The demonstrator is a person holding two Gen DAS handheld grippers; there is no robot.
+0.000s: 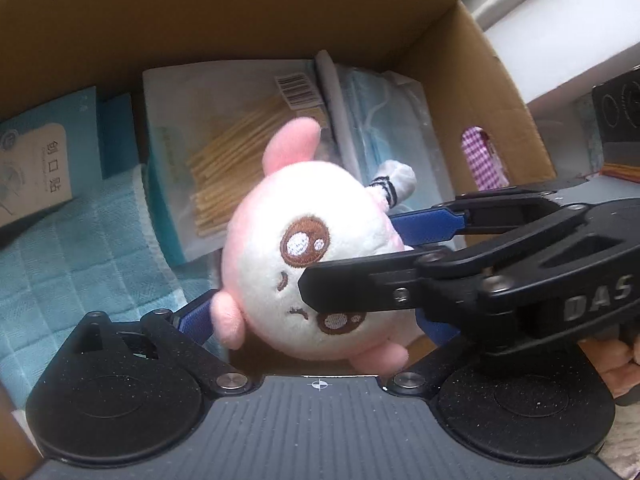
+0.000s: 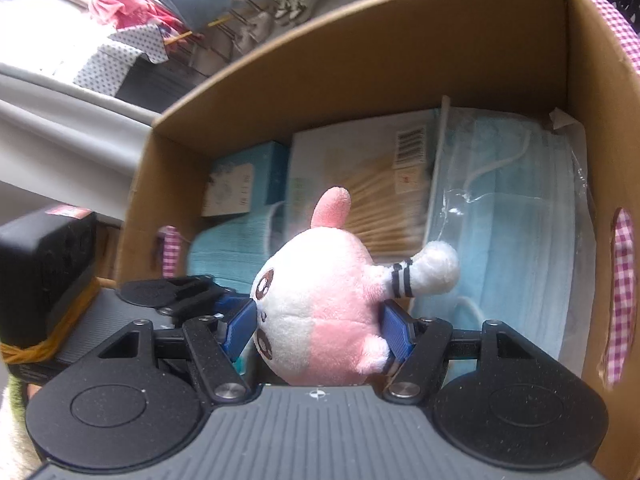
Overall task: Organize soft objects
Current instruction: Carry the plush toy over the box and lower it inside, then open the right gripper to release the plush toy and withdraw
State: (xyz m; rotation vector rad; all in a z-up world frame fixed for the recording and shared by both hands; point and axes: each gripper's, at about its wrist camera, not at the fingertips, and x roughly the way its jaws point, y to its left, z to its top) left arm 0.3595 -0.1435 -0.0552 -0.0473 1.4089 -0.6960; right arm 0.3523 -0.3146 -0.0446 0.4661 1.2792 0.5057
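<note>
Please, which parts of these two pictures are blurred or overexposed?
Left wrist view: the plush toy is fairly sharp, the cotton swab pack behind it smeared, the upper right corner blown out white. Right wrist view: the towel in the cardboard box is streaked; the window area upper left glares.

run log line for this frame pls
held: pink-and-white plush toy | by: right gripper and left gripper, both clamped | where: over open cardboard box

Plush toy (image 2: 320, 312) pink and white, brown eyes; brown cardboard box (image 2: 400, 40); light blue masks (image 2: 520, 240); blue gripper pads (image 2: 396, 332).
</note>
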